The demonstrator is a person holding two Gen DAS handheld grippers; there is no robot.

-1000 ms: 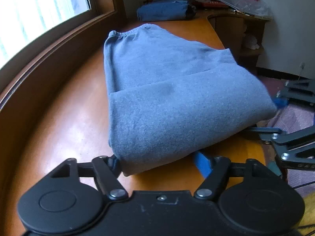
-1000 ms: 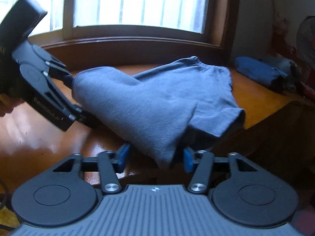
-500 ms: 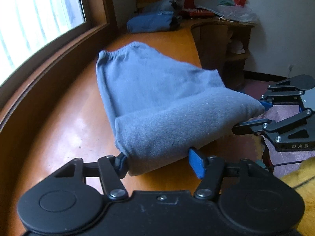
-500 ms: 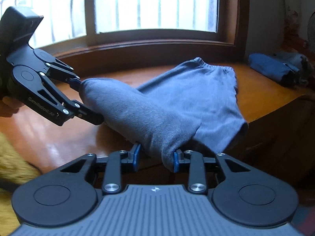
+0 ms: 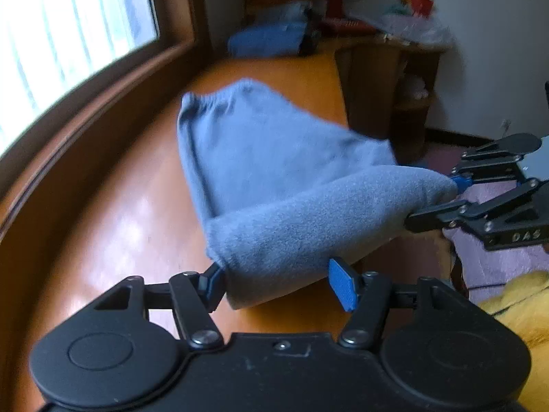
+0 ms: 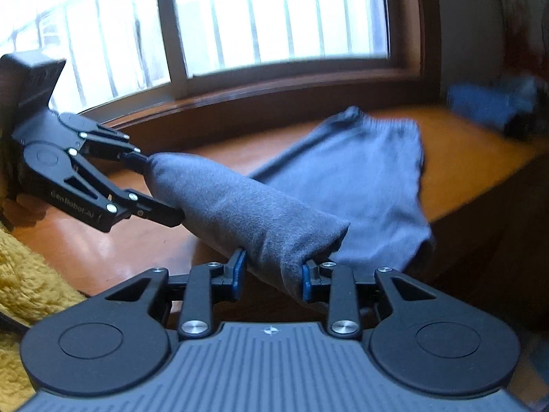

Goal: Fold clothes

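Note:
A grey-blue fleece garment [image 5: 274, 178] lies on the orange wooden table [image 5: 113, 226], its near folded edge lifted off the surface. My left gripper [image 5: 278, 283] holds the left end of that fold between its blue pads; the jaws stand fairly wide around the thick roll. My right gripper [image 6: 272, 274] is shut on the other end of the fold [image 6: 260, 226]. Each gripper shows in the other's view: the right one [image 5: 456, 199], the left one [image 6: 161, 189]. The garment's waistband end [image 6: 374, 127] still rests on the table.
A window with a wooden sill [image 6: 274, 79] runs along the table's far side. Folded blue clothes [image 5: 267, 39] sit at the table's far end beside a fan. A wooden shelf unit [image 5: 387, 79] stands past the table edge. Yellow fluffy fabric [image 6: 27, 274] lies near me.
Both grippers have lifted the folded near edge higher off the table and drawn it back; the right gripper's jaws closed in on the cloth. The garment's far part stretches into a tent shape.

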